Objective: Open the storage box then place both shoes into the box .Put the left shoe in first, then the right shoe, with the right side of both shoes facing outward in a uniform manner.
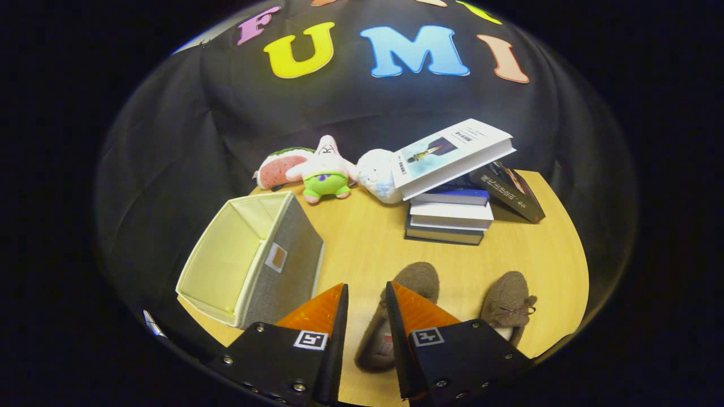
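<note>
Between my tongs (366, 294), held apart and empty, lies one brown shoe (396, 316) on the worktop (367, 243); the other (507, 305) sits just right. Both look soft and light, so I'd pinch the collar. Beyond, left, the box (249, 265) stands open.

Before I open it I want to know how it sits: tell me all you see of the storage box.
The storage box is grey fabric outside, pale cream lining inside, with a small label patch on one grey face. It lies tipped on the wooden table, its open mouth facing away from the shoes. The open gripper is beside it, not touching.
</note>
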Demonstrator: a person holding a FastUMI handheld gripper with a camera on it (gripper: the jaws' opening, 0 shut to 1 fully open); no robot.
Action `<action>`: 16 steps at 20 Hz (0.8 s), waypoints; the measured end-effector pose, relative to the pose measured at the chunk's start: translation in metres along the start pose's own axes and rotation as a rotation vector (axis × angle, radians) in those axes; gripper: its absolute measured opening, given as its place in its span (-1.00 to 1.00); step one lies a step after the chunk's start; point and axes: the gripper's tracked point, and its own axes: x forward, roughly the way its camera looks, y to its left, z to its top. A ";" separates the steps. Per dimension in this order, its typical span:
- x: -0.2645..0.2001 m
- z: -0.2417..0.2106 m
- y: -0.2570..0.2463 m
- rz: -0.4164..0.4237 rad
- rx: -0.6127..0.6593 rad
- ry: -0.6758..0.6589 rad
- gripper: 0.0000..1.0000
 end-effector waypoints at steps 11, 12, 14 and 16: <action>0.032 -0.087 -0.038 -0.104 0.052 0.220 -0.22; 0.037 -0.090 -0.039 -0.108 0.051 0.233 -0.21; 0.048 -0.096 -0.046 -0.121 0.043 0.258 -0.21; 0.060 -0.099 -0.050 -0.126 0.062 0.276 -0.21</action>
